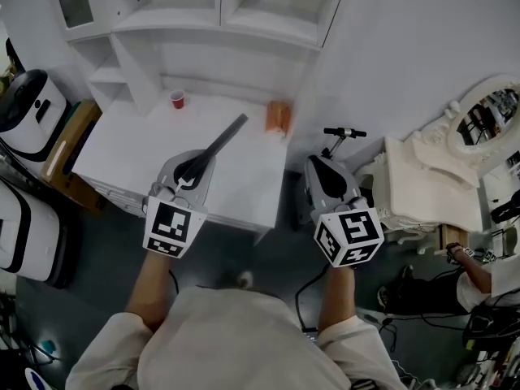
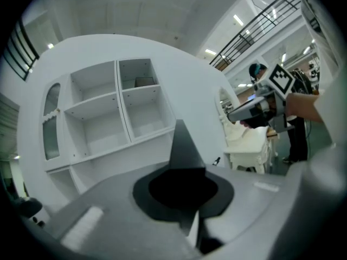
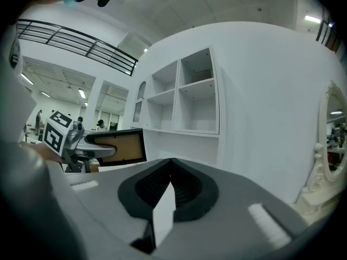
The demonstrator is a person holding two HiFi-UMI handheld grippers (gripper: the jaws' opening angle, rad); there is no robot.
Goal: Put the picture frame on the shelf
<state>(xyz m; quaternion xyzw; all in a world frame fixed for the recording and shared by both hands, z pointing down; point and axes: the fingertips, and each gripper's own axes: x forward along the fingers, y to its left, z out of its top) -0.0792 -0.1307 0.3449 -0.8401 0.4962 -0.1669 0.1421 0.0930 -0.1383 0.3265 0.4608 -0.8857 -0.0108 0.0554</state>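
Note:
My left gripper point(image 1: 189, 171) is shut on the near end of a black picture frame point(image 1: 222, 142), which I see edge-on as it slants out over the white table point(image 1: 130, 145). Along the left gripper's own jaws point(image 2: 182, 184) the frame's dark edge point(image 2: 182, 143) rises in front of the white shelf unit point(image 2: 116, 112). The right gripper view shows the frame's tan panel point(image 3: 120, 147) held out by the left gripper point(image 3: 81, 149). My right gripper point(image 1: 322, 171) hangs right of the table, shut with nothing between its jaws point(image 3: 170, 187). The shelf unit point(image 1: 221, 10) stands behind the table.
A small red cup point(image 1: 177, 99) and an orange object point(image 1: 278, 116) sit at the table's back edge. A black handlebar point(image 1: 344, 132) and white ornate furniture with an oval mirror point(image 1: 486, 114) stand to the right. White machines point(image 1: 24, 112) are at the left. A person point(image 1: 479, 273) sits at the far right.

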